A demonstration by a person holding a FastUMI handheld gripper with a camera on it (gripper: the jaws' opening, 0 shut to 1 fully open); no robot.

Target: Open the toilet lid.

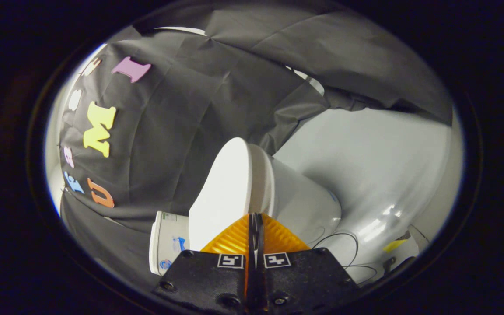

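The view is rolled sideways, so the white toilet [295, 205] appears tipped over. Its lid [221, 188] lies flat against the seat rim [263, 175], and the tank [169, 247] sits behind it against the black cloth wall. My gripper [255, 216] is shut, its two fingers pressed together with nothing between them. The fingertips sit right at the seam where the lid's edge meets the seat. I cannot tell whether they touch it.
A glossy pale floor [374, 175] spreads beyond the bowl. Thin black cables [341, 245] loop on it near the toilet's base, with a strip of yellow tape [394, 245] farther out. Black cloth [182, 122] hangs behind the toilet.
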